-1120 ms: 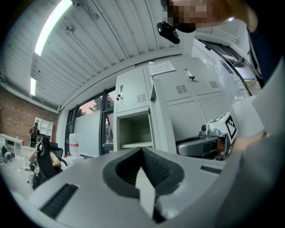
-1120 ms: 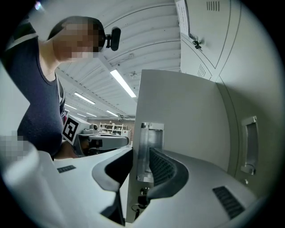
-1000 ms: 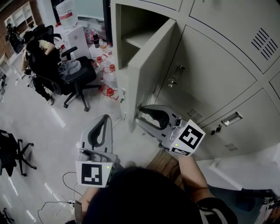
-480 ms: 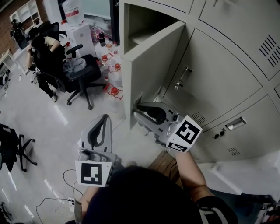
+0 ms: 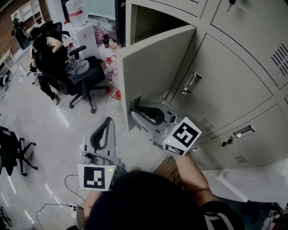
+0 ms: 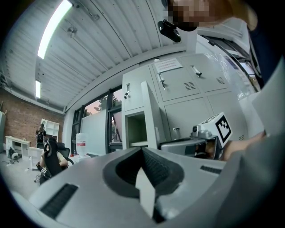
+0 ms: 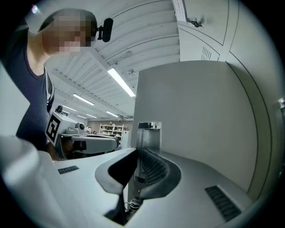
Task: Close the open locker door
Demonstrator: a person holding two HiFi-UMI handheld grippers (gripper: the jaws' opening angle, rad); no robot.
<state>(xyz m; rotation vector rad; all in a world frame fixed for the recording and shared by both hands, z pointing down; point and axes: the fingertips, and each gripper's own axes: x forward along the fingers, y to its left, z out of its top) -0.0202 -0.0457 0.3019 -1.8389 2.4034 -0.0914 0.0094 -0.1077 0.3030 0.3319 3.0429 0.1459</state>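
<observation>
Head view: locker door partly open, swung out left. Right gripper at its lower free edge. Left gripper low, near, well apart from door.
Left gripper view: jaws pressed together, nothing between.
Right gripper view: jaws pinched onto door edge beside latch plate.

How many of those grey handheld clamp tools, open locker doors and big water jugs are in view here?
Handheld grippers: 2 (left gripper, right gripper)
Open locker door: 1
Big water jug: 1
Total: 4
</observation>
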